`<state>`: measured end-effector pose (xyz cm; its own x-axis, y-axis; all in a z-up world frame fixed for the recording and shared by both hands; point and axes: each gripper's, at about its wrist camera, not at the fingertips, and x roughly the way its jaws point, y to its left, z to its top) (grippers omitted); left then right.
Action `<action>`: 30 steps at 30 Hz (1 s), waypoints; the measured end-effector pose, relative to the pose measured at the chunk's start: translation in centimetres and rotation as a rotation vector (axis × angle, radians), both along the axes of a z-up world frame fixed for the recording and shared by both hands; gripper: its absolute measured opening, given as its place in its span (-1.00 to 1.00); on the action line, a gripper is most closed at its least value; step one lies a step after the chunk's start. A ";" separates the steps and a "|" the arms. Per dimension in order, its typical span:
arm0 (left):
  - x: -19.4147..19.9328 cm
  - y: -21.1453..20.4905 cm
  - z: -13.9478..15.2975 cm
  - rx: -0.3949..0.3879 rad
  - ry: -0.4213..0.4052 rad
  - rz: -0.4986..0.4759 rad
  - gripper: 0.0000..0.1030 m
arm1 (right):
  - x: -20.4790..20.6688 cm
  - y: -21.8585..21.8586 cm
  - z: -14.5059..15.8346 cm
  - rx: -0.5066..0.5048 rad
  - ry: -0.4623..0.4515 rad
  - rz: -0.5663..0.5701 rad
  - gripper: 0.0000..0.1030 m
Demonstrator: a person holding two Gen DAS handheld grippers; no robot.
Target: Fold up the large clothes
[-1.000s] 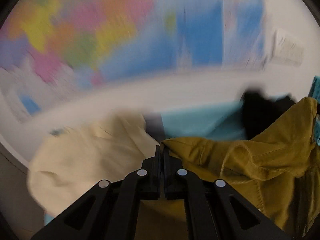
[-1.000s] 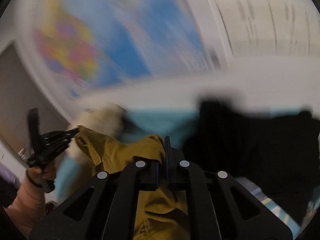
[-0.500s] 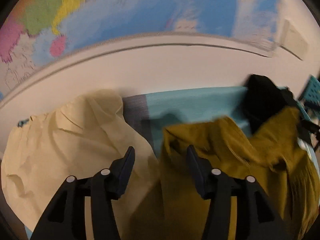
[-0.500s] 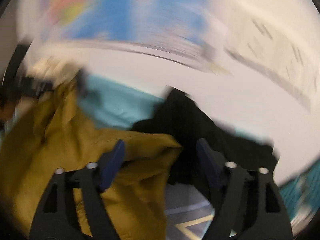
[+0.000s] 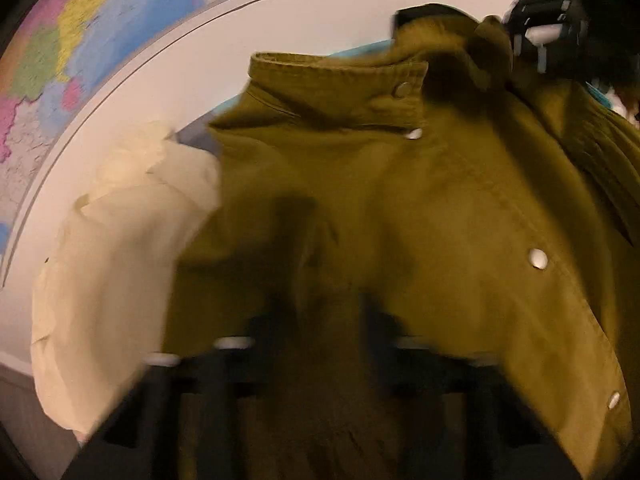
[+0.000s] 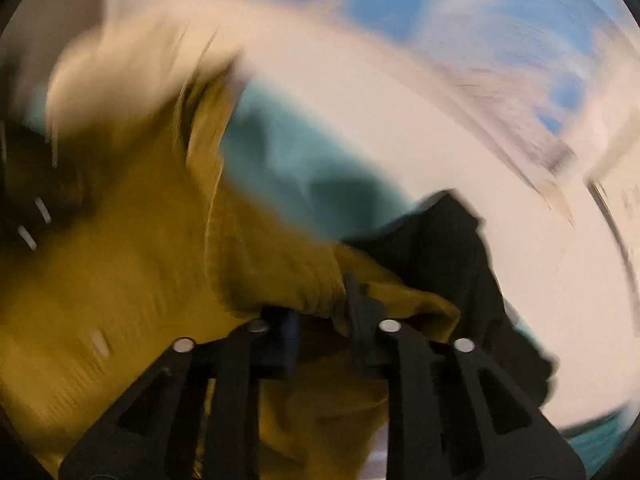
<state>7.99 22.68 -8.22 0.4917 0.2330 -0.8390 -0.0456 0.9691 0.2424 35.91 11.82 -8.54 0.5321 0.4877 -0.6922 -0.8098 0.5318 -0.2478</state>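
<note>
An olive-mustard jacket with silver snap buttons and a stand collar fills the left wrist view, spread front side up. My left gripper is open just above it, its blurred fingers apart with nothing between them. In the right wrist view the same jacket lies left and below. My right gripper is open, its fingers apart over a bunched edge of the jacket cloth.
A cream garment lies left of the jacket. A black garment lies at its right, over a teal cloth. A white wall with a coloured world map stands behind.
Both grippers were shut on the jacket a second ago and have since opened and let it go. The jacket has dropped and spread out. Both cameras have moved closer to it.
</note>
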 end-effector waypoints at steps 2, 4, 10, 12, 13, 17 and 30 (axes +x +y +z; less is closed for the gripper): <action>0.3 1.5 1.4 -0.066 -0.041 0.033 -0.98 | 2.3 -1.8 2.5 0.165 0.110 -0.073 -0.70; 0.7 3.5 3.7 -0.063 -0.117 0.091 -0.99 | 4.2 -3.0 3.6 0.254 0.170 -0.138 -0.70; 3.7 9.3 6.9 -0.143 -0.223 0.220 -0.98 | 7.9 -4.4 -0.3 0.311 0.345 -0.315 -0.62; 4.8 10.5 5.8 -0.140 -0.184 0.252 -0.96 | 7.2 -5.0 -0.1 0.329 0.347 -0.311 -0.24; 4.9 10.7 5.2 -0.113 -0.179 0.269 -0.94 | 6.6 -5.5 0.3 0.328 0.331 -0.308 -0.13; 1.9 10.4 5.3 -0.106 -0.237 0.237 -0.39 | 0.6 -10.0 2.7 0.319 0.214 -0.280 0.51; -7.6 -1.0 2.6 -0.199 -0.146 -0.072 0.47 | -18.7 -17.2 -2.6 0.279 0.432 -0.069 0.65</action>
<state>0.37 21.71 -5.66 0.6200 0.0310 -0.7840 0.0043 0.9991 0.0429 17.26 -5.39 -11.18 0.2640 0.6587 -0.7046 -0.7676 0.5858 0.2601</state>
